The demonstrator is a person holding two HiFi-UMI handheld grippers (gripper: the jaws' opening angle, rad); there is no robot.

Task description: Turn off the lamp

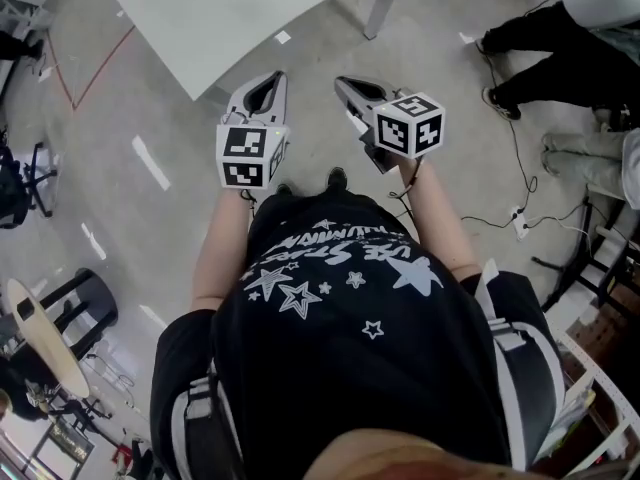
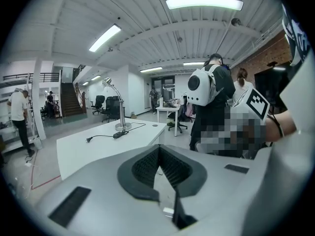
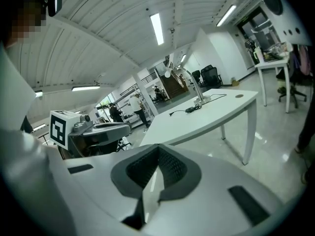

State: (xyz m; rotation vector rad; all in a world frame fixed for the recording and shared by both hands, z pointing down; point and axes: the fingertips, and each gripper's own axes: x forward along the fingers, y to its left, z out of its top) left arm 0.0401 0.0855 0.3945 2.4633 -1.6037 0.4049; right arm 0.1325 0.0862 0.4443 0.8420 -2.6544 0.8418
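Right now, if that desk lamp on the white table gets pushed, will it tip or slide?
The lamp probably tips if pushed high: its thin arm arches well above a small round base. Pushed low, it may slide on the smooth white table. Its cord looks limp and would likely trail along.

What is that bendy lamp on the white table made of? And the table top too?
The lamp looks like metal with a shiny, silvery finish: its thin pole and round base glint under the ceiling lights. The table has a smooth, flat white top with a dull sheen. It may be laminate or painted board, but I can't tell for sure from here.
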